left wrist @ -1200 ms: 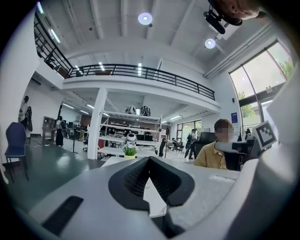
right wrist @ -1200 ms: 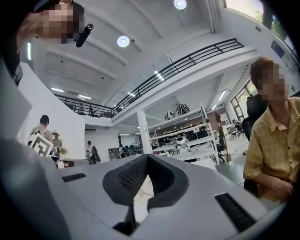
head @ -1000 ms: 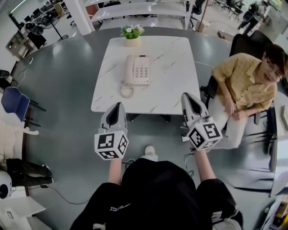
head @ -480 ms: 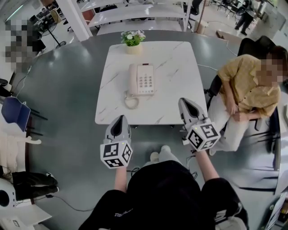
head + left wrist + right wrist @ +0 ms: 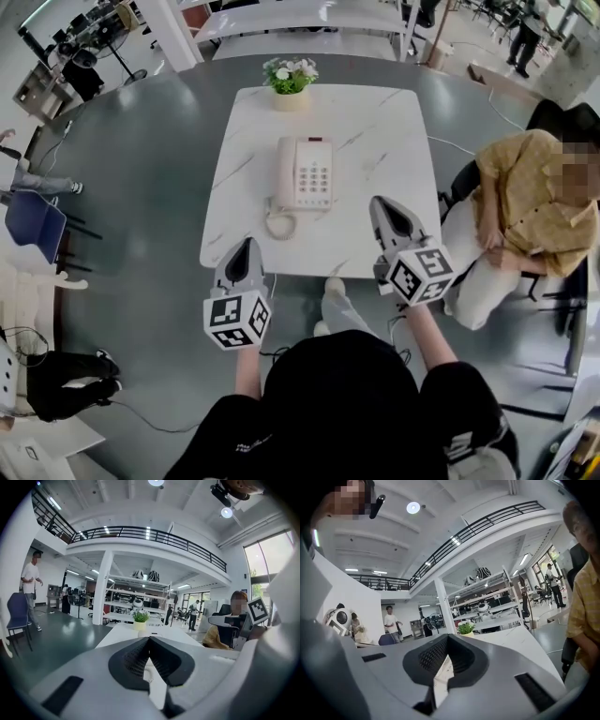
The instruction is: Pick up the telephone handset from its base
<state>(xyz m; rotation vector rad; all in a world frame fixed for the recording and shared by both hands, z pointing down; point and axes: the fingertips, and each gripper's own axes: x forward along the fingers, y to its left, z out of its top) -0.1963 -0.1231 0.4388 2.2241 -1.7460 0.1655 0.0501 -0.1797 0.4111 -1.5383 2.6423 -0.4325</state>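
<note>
My left gripper and right gripper both have jaws pressed together, empty. The handset rests on its telephone base, ahead between them.

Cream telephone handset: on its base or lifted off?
On its base. The cream handset lies in the cradle, left of the keypad of the cream telephone base, on the white marble table.
</note>
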